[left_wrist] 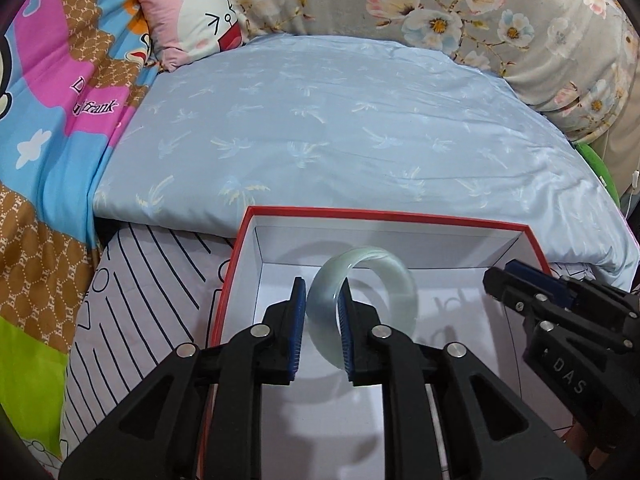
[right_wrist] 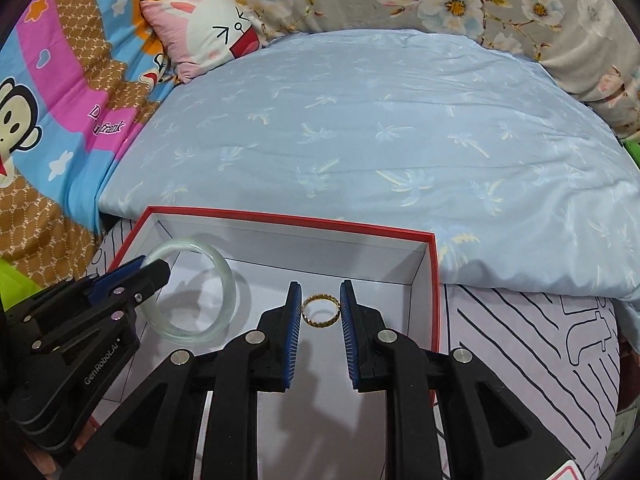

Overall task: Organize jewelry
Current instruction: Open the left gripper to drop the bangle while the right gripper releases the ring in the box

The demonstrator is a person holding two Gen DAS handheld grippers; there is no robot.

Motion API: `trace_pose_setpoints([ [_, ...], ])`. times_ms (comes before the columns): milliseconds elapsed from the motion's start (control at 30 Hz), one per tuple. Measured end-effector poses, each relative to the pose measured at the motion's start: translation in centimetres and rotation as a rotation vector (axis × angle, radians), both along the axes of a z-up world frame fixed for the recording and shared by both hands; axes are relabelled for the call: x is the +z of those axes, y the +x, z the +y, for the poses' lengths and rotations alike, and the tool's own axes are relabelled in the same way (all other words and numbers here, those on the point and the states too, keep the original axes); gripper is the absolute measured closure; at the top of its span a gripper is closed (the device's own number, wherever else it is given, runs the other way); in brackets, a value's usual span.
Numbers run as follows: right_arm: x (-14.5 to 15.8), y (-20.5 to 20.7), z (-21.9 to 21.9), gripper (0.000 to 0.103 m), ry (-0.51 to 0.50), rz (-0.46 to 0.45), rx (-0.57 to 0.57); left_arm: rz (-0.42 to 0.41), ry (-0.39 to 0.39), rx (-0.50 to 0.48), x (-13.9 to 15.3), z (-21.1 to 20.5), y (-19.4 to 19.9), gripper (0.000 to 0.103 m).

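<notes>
A red box (left_wrist: 236, 264) with a white inside lies open on the bed. My left gripper (left_wrist: 322, 292) reaches into it, shut on a pale green jade bangle (left_wrist: 384, 264). One pad is outside the band and the other inside the hoop. The bangle (right_wrist: 224, 280) stands tilted, its lower edge near the box floor. My right gripper (right_wrist: 320, 300) is over the right half of the box (right_wrist: 436, 288), shut on a small gold ring (right_wrist: 320, 310) that spans the gap between both blue pads at their tips. The right gripper (left_wrist: 500, 276) also shows at the box's right wall.
A light blue pillow (left_wrist: 340, 132) lies just behind the box. A pink cartoon cushion (left_wrist: 192, 16) sits at the back left, a colourful monkey-print quilt (left_wrist: 48, 140) on the left, and a grey floral cover (left_wrist: 520, 20) behind. The box rests on a line-patterned sheet (right_wrist: 528, 360).
</notes>
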State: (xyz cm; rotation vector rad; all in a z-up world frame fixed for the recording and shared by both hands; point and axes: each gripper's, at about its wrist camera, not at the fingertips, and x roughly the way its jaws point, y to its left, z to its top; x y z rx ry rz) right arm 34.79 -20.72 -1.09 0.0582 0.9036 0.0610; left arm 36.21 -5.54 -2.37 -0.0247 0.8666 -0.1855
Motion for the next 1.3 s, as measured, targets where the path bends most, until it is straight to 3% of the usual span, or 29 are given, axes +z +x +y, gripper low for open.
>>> trace_pose_setpoints([
  [67, 0.2, 0.0, -0.1, 0.065, 0.0, -0.01, -0.008, -0.015, -0.006, 0.017, 0.1, 0.3, -0.1, 0.081],
  [133, 0.3, -0.1, -0.2, 0.061, 0.0, -0.017, -0.014, -0.05, 0.008, 0.026, 0.8, 0.3, -0.2, 0.078],
  [233, 0.5, -0.4, -0.2, 0.061, -0.009, -0.026, -0.019, -0.09, 0.039, 0.033, 1.8, 0.3, -0.6, 0.068],
  [500, 2.1, -2.7, -1.2, 0.061, -0.031, -0.066, -0.036, -0.135, 0.047, 0.036, 3.6, 0.9, -2.4, 0.068],
  [800, 4.2, -9.1, -1.6, 0.06, -0.042, -0.115, -0.043, -0.154, 0.037, 0.032, 5.4, 2.1, -7.2, 0.068],
  [1100, 4.4, -17.0, -1.6, 0.058, -0.068, -0.125, -0.053, -0.129, 0.012, 0.032, 5.4, 3.7, -13.4, 0.064],
  [1300, 2.8, -21.1, -1.3, 0.057, -0.047, -0.086, -0.047, -0.081, -0.012, 0.033, 3.9, 4.4, -17.1, 0.063],
])
